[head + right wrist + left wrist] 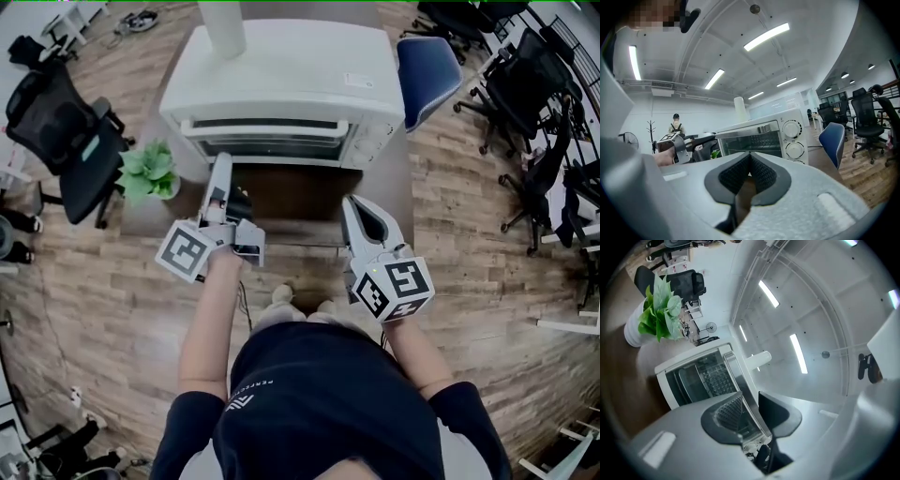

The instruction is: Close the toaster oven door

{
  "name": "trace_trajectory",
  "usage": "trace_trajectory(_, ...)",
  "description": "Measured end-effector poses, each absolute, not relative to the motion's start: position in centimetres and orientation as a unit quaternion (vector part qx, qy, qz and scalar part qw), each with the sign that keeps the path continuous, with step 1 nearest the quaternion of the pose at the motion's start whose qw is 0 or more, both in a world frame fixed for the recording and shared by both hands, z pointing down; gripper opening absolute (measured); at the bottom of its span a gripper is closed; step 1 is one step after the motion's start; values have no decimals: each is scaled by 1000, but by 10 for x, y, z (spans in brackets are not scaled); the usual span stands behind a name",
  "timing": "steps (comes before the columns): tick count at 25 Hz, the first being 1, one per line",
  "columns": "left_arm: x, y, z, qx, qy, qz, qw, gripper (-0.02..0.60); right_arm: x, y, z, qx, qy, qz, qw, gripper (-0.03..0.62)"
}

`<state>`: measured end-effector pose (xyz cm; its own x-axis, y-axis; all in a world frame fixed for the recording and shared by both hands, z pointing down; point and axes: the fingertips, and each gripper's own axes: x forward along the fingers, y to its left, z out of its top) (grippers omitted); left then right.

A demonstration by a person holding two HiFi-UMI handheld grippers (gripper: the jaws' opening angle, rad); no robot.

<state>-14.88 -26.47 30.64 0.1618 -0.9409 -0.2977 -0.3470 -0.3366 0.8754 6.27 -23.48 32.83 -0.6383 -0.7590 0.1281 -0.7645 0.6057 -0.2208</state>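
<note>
Left gripper [223, 161], clamped half-wide on the white toaster oven's [281, 70] silver bar handle [739, 380], should follow the hinge arc; right gripper [750, 159] sits closed, empty.

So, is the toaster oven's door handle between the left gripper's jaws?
Yes, the left gripper view shows the metal door handle running right between the jaws of the left gripper.
</note>
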Motion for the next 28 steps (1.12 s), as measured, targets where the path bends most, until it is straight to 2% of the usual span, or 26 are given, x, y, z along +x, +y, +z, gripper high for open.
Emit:
trace_trajectory(4,-145,-253,310,700,-500,-401,315,83,61,-234,327,417,-900,128,11,3)
trace_trajectory(14,-129,-231,307,764,-571,-219,208,-2,59,-230,327,406,-905,127,13,2)
trace_trajectory(28,-119,-215,317,774,-623,-51,98,-1,59,-230,329,404,-906,125,22,2)
